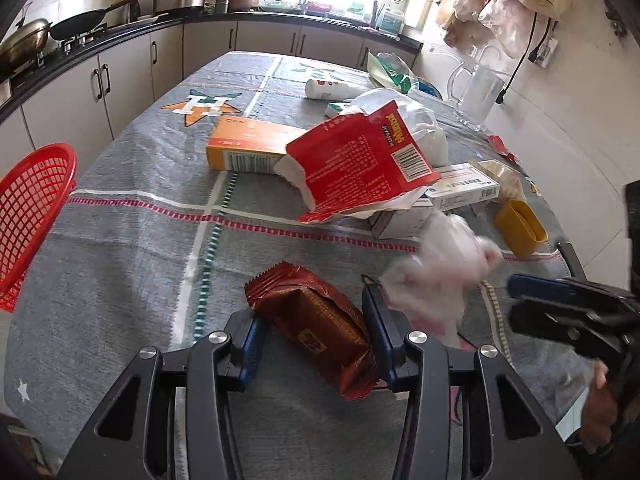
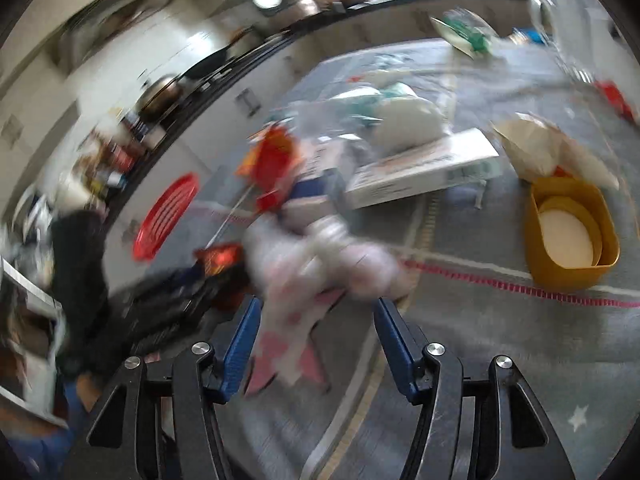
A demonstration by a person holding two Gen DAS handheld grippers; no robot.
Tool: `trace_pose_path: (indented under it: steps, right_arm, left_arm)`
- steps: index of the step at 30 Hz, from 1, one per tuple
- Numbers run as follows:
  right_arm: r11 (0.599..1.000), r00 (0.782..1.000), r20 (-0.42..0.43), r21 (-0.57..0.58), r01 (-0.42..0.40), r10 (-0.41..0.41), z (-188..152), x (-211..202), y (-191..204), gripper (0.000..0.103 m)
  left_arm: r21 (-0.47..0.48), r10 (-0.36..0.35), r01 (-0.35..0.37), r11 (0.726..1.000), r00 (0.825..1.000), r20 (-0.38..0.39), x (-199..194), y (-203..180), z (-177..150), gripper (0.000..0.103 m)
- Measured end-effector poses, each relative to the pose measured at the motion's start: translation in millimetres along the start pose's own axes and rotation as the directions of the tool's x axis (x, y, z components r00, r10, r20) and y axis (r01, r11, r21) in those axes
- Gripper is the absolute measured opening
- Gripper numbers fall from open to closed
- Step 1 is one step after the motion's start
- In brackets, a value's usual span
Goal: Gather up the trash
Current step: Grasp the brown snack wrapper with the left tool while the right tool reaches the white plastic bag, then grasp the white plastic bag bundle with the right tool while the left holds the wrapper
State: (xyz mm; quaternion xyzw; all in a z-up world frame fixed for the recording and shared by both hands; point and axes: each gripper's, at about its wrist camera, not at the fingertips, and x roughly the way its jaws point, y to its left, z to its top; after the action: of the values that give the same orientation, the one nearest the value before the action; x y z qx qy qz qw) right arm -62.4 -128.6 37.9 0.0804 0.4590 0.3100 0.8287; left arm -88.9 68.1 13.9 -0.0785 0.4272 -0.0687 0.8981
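Observation:
My left gripper (image 1: 316,332) is shut on a brown-red biscuit wrapper (image 1: 320,320), which sits crosswise between the blue pads just above the grey tablecloth (image 1: 140,260). To its right lies a crumpled white and pink plastic bag (image 1: 440,276), blurred. My right gripper (image 1: 514,300) reaches in from the right edge toward that bag. In the right wrist view the bag (image 2: 304,280) lies between the spread fingers of the right gripper (image 2: 316,302); it brushes the left pad and a gap shows at the right pad. A red mesh basket (image 1: 36,208) hangs at the table's left edge.
A torn red carton (image 1: 360,160), an orange box (image 1: 248,144), a white box (image 1: 460,188), a white bottle (image 1: 328,90) and more bags litter the table's middle. A yellow tub (image 2: 536,248) stands at the right. A glass jug (image 1: 480,92) is by the wall. Kitchen counters run behind.

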Motion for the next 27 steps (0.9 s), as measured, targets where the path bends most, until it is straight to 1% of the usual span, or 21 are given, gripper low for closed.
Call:
trace_pose_path:
  steps: [2, 5, 7, 10, 12, 13, 15, 17, 19, 20, 22, 24, 25, 27]
  right_arm:
    - [0.998, 0.999, 0.021, -0.044, 0.033, -0.032, 0.3, -5.7, 6.8, 0.065]
    - [0.989, 0.991, 0.085, -0.102, 0.11, -0.101, 7.6, -12.1, 11.3, 0.066]
    - [0.987, 0.988, 0.107, -0.102, 0.126, -0.115, 17.3, -10.2, 7.1, 0.069]
    - [0.996, 0.991, 0.103, -0.018, 0.088, -0.085, 33.8, 1.6, -13.7, 0.069]
    - [0.999, 0.996, 0.086, 0.028, 0.037, -0.039, 41.9, 15.4, -24.4, 0.069]
    - [0.999, 0.997, 0.071, 0.039, 0.022, -0.025, 41.8, 19.8, -26.3, 0.069]
    - [0.997, 0.999, 0.033, 0.066, -0.04, 0.038, 41.4, 32.5, -30.1, 0.064]
    - [0.993, 0.995, 0.005, 0.063, -0.095, 0.095, 36.1, 34.4, -26.6, 0.063]
    - [0.99, 0.99, -0.017, 0.02, -0.142, 0.143, 28.7, 30.2, -15.5, 0.063]
    - [0.987, 0.987, -0.039, -0.03, -0.155, 0.154, 24.7, 28.7, -5.7, 0.063]
    - [0.984, 0.99, -0.052, -0.113, -0.137, 0.132, 17.4, 24.9, 9.9, 0.064]
    - [0.968, 0.993, -0.073, -0.227, -0.104, 0.09, 10.2, 25.3, 29.6, 0.064]
    - [0.962, 0.995, -0.069, -0.26, -0.082, 0.067, 7.5, 25.5, 34.7, 0.064]
    - [0.945, 0.999, -0.034, -0.328, 0.005, -0.017, 4.2, 26.5, 43.5, 0.064]
  left_arm:
    - [-0.002, 0.004, -0.004, 1.0, 1.0, 0.002, -1.3, 2.4, -0.9, 0.045]
    - [-0.003, 0.011, -0.011, 1.0, 1.0, 0.003, -3.3, 5.7, -1.9, 0.045]
    - [-0.009, 0.013, -0.013, 1.0, 1.0, 0.003, -4.3, 8.3, -1.9, 0.045]
    - [-0.013, 0.02, -0.02, 1.0, 1.0, 0.005, -5.1, 10.9, -2.5, 0.045]
    - [-0.014, 0.019, -0.019, 1.0, 1.0, 0.006, -5.6, 12.6, -2.6, 0.045]
    - [-0.013, 0.021, -0.02, 1.0, 1.0, 0.006, -5.9, 12.8, -2.8, 0.045]
    - [-0.01, 0.02, -0.019, 1.0, 1.0, 0.005, -6.4, 13.5, -3.2, 0.045]
    - [-0.009, 0.017, -0.017, 1.0, 1.0, 0.008, -7.0, 15.1, -3.6, 0.045]
    - [-0.007, 0.015, -0.015, 1.0, 1.0, 0.008, -7.3, 15.7, -3.5, 0.045]
    - [-0.005, 0.015, -0.015, 1.0, 1.0, 0.007, -7.3, 15.7, -3.4, 0.045]
    - [0.0, 0.016, -0.016, 1.0, 1.0, 0.008, -7.3, 15.1, -3.6, 0.045]
    - [0.0, 0.014, -0.014, 1.0, 1.0, 0.01, -8.1, 15.5, -4.5, 0.045]
    - [0.0, 0.015, -0.015, 1.0, 1.0, 0.01, -8.7, 15.8, -4.8, 0.045]
    - [-0.002, 0.022, -0.022, 1.0, 1.0, 0.011, -10.6, 18.5, -5.9, 0.045]
